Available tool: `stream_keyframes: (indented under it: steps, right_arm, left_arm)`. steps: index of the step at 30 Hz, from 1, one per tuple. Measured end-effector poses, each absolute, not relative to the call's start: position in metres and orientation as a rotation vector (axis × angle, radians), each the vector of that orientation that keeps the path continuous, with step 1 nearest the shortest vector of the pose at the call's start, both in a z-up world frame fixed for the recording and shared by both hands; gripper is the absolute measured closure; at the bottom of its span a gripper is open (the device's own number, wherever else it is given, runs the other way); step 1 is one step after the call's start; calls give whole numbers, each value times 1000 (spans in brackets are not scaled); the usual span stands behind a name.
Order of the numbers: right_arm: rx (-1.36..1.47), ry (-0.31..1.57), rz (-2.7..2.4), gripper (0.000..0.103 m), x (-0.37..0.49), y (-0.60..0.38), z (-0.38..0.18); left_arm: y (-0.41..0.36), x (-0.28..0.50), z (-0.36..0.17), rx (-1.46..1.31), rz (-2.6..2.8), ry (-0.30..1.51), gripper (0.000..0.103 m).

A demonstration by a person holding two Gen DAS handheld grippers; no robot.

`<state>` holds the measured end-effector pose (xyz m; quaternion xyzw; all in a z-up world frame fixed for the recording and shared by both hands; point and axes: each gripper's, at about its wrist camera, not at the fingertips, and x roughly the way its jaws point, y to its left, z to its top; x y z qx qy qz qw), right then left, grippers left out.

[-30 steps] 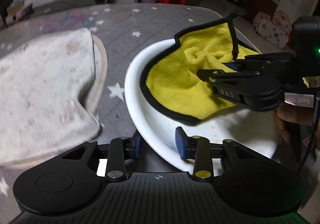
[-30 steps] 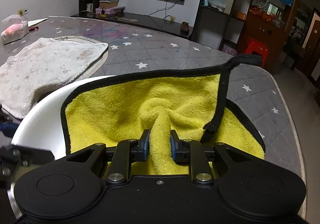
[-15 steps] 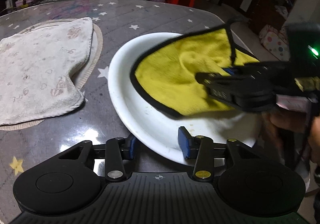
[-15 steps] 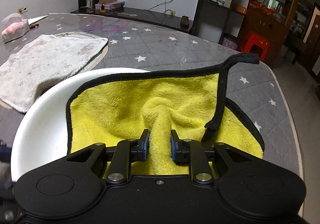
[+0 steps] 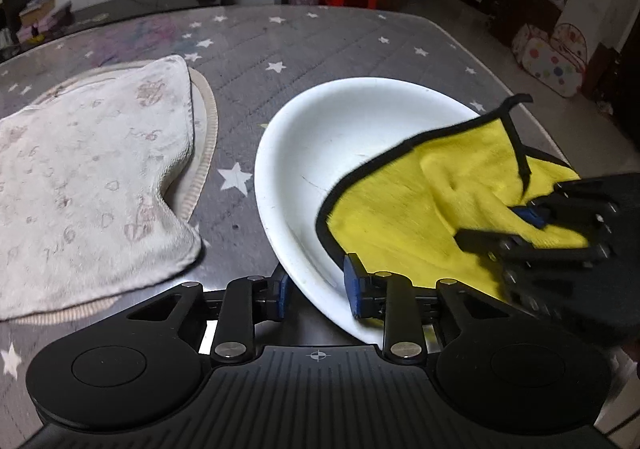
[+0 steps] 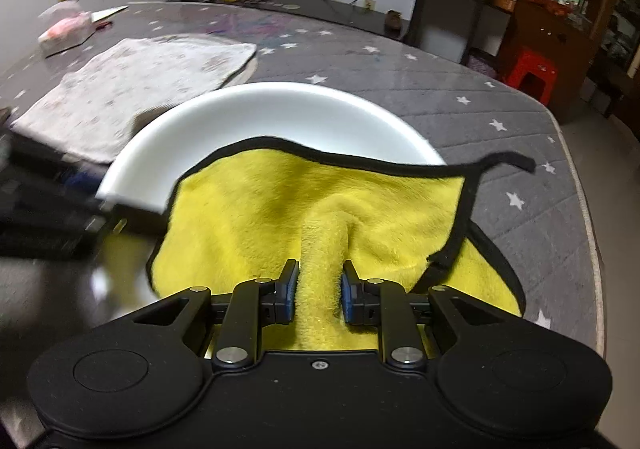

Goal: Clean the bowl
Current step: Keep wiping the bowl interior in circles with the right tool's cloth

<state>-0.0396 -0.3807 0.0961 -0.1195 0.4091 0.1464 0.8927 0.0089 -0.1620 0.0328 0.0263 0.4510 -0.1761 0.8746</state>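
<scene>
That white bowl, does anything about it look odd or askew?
Yes. The white bowl is tipped up on its edge, its rim pinched by the left tool, while the yellow cloth in the right tool spills over its rim.

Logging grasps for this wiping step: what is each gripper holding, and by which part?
Left gripper clamps the white bowl by its near rim. Right gripper pinches a bunched fold of the yellow cloth.

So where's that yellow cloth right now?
The yellow cloth is pinched in the right gripper, draped over the near right side of the white bowl, whose rim the left gripper clamps.
</scene>
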Motion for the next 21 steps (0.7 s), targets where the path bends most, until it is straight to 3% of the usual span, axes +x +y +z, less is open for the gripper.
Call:
stream_keyframes:
  steps: [21]
  right_arm:
    - [-202,793,235,81,5,-374,97]
  left_arm:
    - [-162,8,29,78,-396,912,71]
